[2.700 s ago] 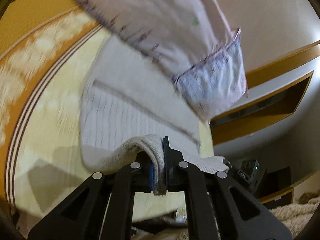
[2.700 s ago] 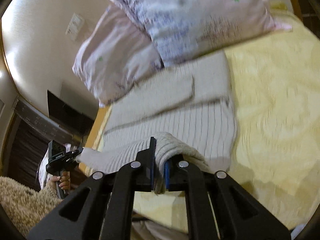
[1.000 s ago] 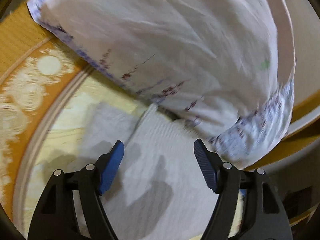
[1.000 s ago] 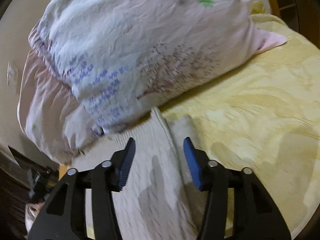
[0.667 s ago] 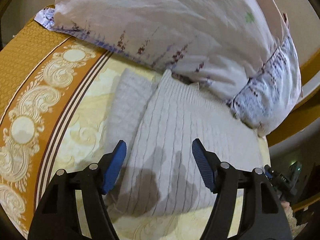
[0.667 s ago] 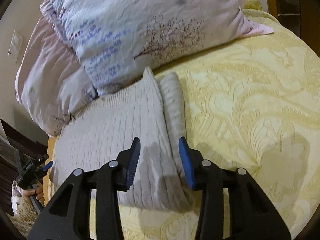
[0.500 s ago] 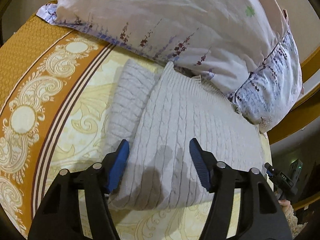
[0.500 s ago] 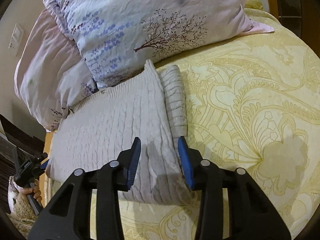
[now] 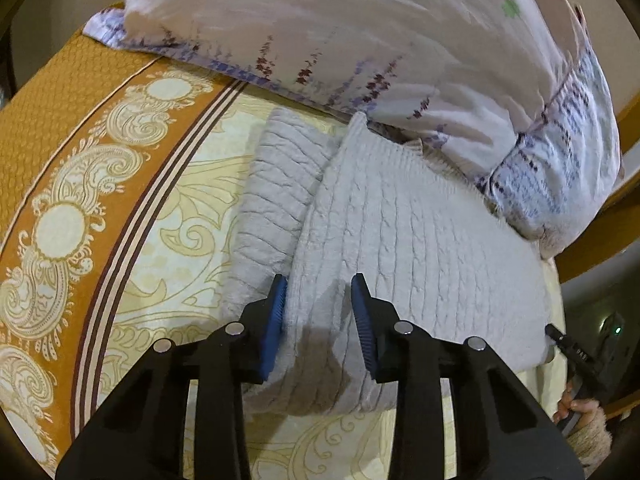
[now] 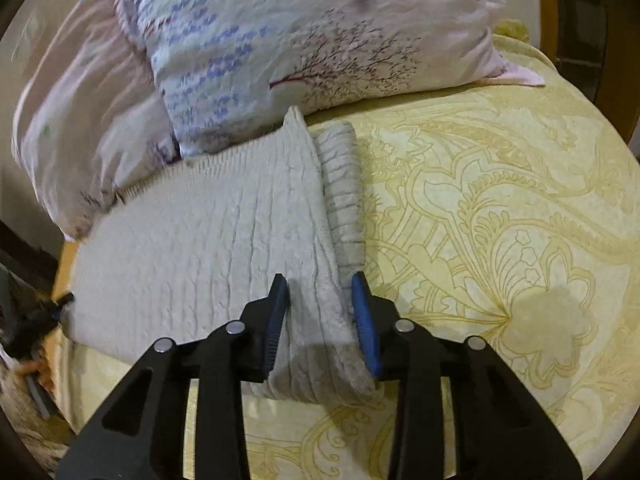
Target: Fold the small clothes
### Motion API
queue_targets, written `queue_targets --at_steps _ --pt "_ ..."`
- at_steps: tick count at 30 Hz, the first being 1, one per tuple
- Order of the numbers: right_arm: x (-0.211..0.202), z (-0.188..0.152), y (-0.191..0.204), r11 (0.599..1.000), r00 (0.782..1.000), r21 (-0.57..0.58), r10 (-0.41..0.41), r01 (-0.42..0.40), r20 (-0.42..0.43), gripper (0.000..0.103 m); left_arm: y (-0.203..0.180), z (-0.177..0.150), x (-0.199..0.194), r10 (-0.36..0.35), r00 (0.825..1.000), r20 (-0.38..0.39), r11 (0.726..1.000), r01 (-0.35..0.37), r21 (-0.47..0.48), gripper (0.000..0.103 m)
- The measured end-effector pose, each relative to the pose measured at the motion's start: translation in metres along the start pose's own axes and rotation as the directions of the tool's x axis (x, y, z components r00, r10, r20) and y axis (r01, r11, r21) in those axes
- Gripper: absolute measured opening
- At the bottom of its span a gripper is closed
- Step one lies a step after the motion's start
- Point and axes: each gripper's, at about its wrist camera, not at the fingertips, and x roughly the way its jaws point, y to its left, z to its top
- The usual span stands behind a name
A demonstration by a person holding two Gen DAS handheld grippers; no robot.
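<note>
The sweater lies folded on the bedspread, a pale grey cable-knit block with its far edge tucked against the pillows. A sleeve sticks out from under the folded body along one side; in the right wrist view the same sleeve shows as a ribbed strip beside the body, lying on the yellow patterned cloth.

The left gripper sits at the near corner of the sweater, its 2 blue pads on either side of a raised ridge of knit. Its jaws have just been closing, with the knit between them; the left pad touches the folded edge, while the right pad seems to stand a little off the fabric, though the shadow there makes this hard to judge. The right gripper straddles the opposite near corner the same way, and its jaws have also just been closing. Both of its pads lie against the sides of the fold, so it appears to be pinching the knit.

At the far edge of the left view, a hand grips the other tool's handle. 2 pillows fill the top of the right view, one printed with a bare tree and lavender sprigs.
</note>
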Motion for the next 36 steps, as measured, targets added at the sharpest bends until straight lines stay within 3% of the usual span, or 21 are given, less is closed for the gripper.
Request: queue_targets --at_steps 2,4,9,13,17,22,24,27,29,30,32,36 --pt "-0.005 0.001 0.0 1.0 1.0 0.007 0.015 -0.015 0.008 0.012 -0.001 0.001 0.001 -0.011 1.0 -0.007 1.0 0.011 0.009 0.03" --pt "-0.012 0.002 -0.002 0.999 0.999 0.024 0.04 -0.041 0.023 0.011 0.0 0.001 0.002 -0.03 0.999 -0.025 1.0 0.031 0.006 0.011" --pt "-0.04 -0.005 0.001 0.997 0.996 0.034 0.065 -0.067 0.068 0.01 0.005 -0.005 -0.018 -0.103 0.994 -0.031 0.995 0.103 0.005 0.009" --pt "-0.044 -0.015 -0.001 0.997 0.997 0.055 0.049 -0.052 0.058 0.01 0.011 -0.009 -0.031 -0.095 0.995 -0.037 0.995 0.094 -0.016 0.009" --pt "-0.017 -0.025 -0.008 0.996 0.999 0.077 -0.031 0.033 -0.033 0.01 0.019 -0.017 -0.019 -0.071 0.994 -0.078 0.997 0.069 -0.03 0.009" --pt "-0.012 -0.019 -0.002 0.997 0.998 0.054 -0.055 0.057 -0.032 0.016 0.019 -0.02 -0.015 -0.077 0.995 -0.067 0.996 0.074 -0.049 0.01" --pt "-0.018 -0.014 -0.001 0.996 0.998 0.064 -0.063 0.063 -0.009 0.03 0.018 -0.018 -0.019 -0.08 0.995 -0.057 0.996 0.077 -0.049 0.013" --pt "-0.031 -0.005 0.006 0.997 0.995 0.046 -0.066 0.062 0.074 0.036 0.016 -0.013 -0.03 -0.074 0.997 -0.019 0.996 0.073 -0.049 0.023" --pt "-0.031 0.006 0.019 0.999 0.994 0.009 -0.035 0.034 0.102 0.037 0.011 -0.006 -0.039 -0.055 0.998 0.031 0.998 0.056 -0.042 0.06" --pt "-0.028 0.011 0.026 1.0 0.995 -0.01 -0.019 0.02 0.101 0.038 0.007 -0.004 -0.041 -0.051 0.997 0.049 0.998 0.053 -0.03 0.066" --pt "-0.017 0.02 0.045 0.999 0.996 -0.049 0.017 -0.013 0.087 0.038 -0.009 0.004 -0.038 -0.079 0.995 0.067 0.997 0.077 0.023 0.068" --pt "0.009 0.029 0.08 0.992 0.997 -0.112 0.057 -0.051 0.049 0.041 -0.04 0.014 -0.007 -0.097 0.995 0.014 0.992 0.096 0.085 0.069"
